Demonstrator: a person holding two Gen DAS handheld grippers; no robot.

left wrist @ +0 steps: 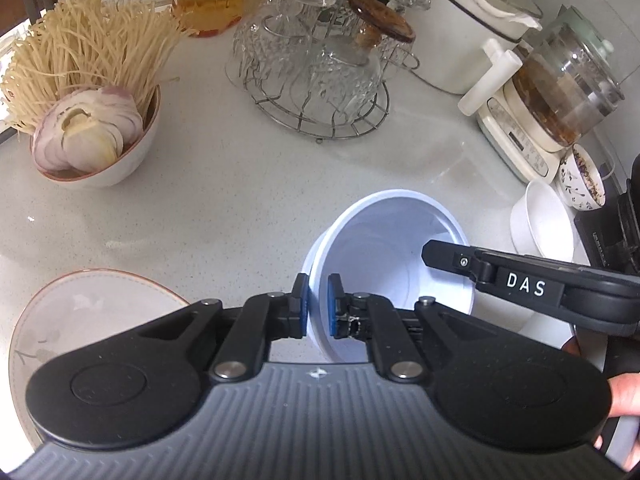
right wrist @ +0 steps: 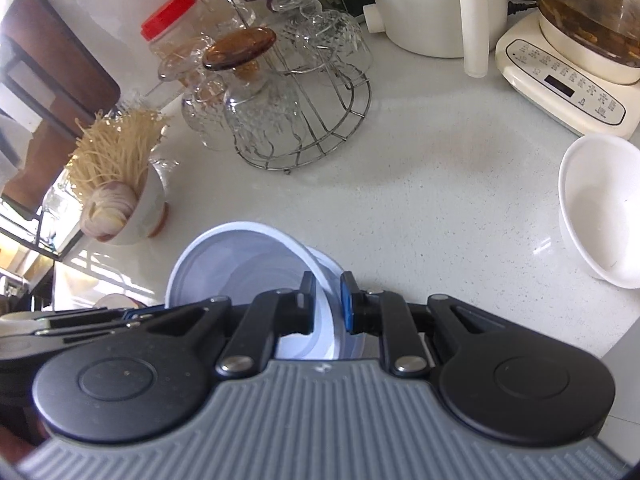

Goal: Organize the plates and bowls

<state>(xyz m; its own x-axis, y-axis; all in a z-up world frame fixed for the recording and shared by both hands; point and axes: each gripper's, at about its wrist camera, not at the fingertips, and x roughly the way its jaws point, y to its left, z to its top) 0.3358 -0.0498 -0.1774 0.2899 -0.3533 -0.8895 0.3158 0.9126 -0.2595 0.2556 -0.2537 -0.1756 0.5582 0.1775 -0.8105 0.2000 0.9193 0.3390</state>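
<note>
While both grippers pinch its rim, the pale blue bowl [left wrist: 394, 248] hangs tilted above the counter [left wrist: 224, 200], mouth facing the cameras. Left gripper [left wrist: 319, 306] clamps the near-left wall, pads either side; right gripper [right wrist: 327, 304] clamps the opposite edge likewise. Bowl lies straight ahead of each pair of fingers. White bowl [right wrist: 600, 208] sits well right, nearer the right gripper, a likely nesting spot. Rimmed plate [left wrist: 80, 312] lies left.
</note>
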